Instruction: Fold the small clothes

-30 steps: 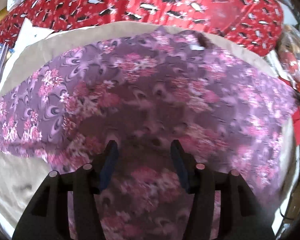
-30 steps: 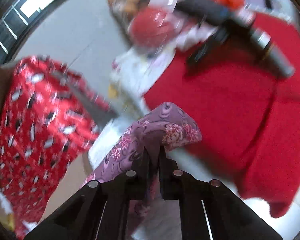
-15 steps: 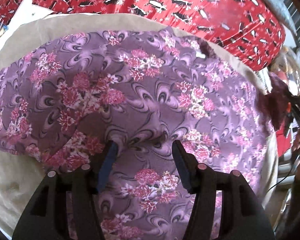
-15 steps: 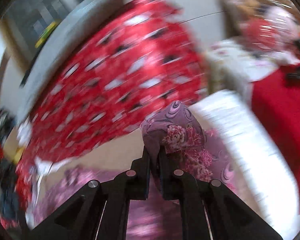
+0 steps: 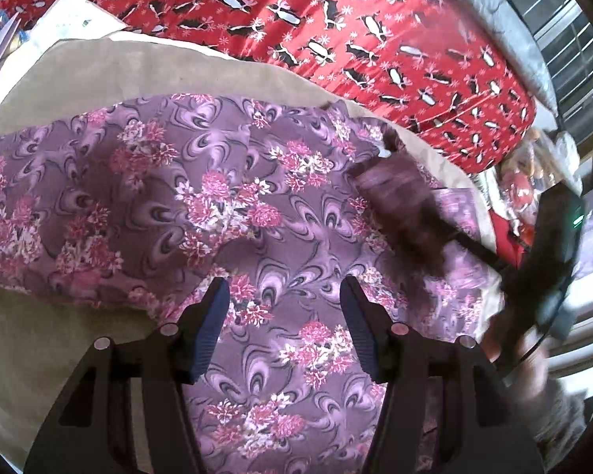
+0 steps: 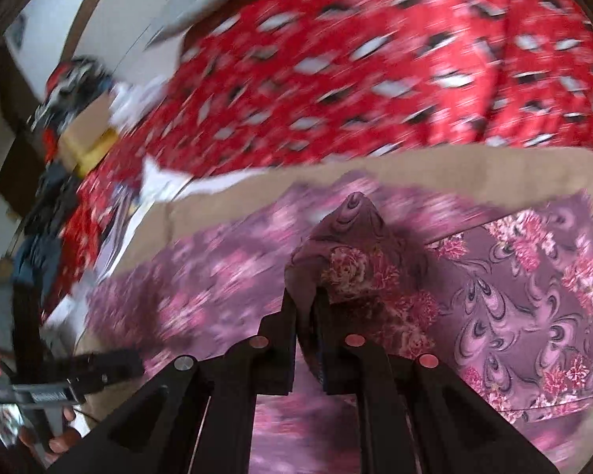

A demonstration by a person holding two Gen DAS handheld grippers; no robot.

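Observation:
A purple floral garment [image 5: 225,213] lies spread on a beige cloth [image 5: 138,71]. My left gripper [image 5: 282,300] is open, its blue-padded fingers [image 5: 213,316] just above the garment's near part, holding nothing. My right gripper [image 6: 306,308] is shut on a bunched corner of the purple floral garment [image 6: 355,252] and holds it up over the spread fabric [image 6: 533,296]. In the left wrist view the right gripper [image 5: 446,233] shows blurred at the right with that bunched corner in it. The left gripper's body [image 6: 79,371] shows at the lower left of the right wrist view.
A red blanket with black and white penguins [image 5: 336,23] lies beyond the beige cloth. Papers [image 5: 59,15] sit at the far left. Clutter and a window grille [image 5: 553,19] are at the right. Piled clothes [image 6: 59,118] lie at the left of the right wrist view.
My right gripper has carried the pinched corner in from the right, over the spread garment. The left gripper stays open, slightly further back over the cloth.

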